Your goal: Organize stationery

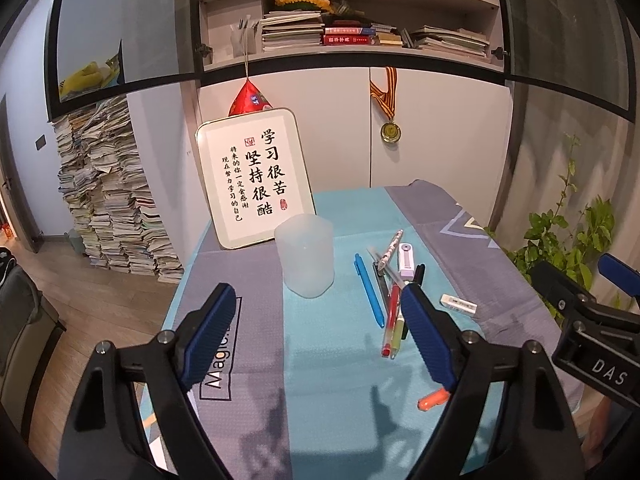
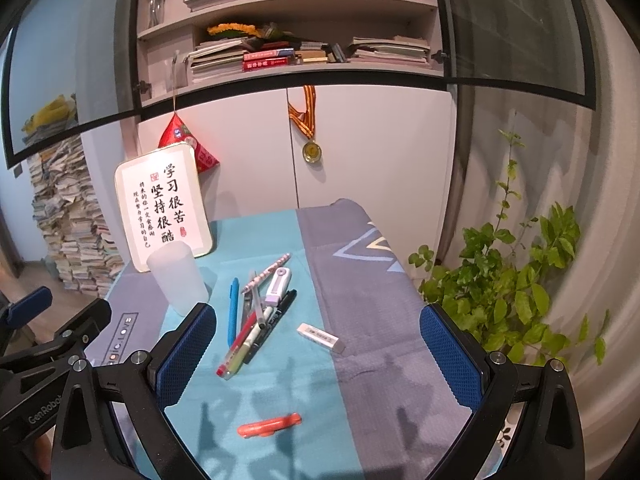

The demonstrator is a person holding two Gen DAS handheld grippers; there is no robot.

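Both tongs, left tongs (image 1: 316,336) and right tongs (image 2: 318,354), hang released over the counter (image 2: 360,360); grasp one pen (image 2: 233,312) singly, then lower it upright into the far-left cup (image 2: 178,282).

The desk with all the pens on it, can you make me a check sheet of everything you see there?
Surface: table under a blue and grey cloth, flat.
Job's things: frosted cup upright, looks empty; pile of pens lying crossed, blue pen at its edge; eraser and orange pen each lying apart.
Clutter: framed sign leaning behind the cup.
Grippers: left gripper open, nothing between its fingers; right gripper open, holding nothing.
Cables: nothing seen.
Surroundings: bookshelf, hanging medal, plant, paper stack on the floor.
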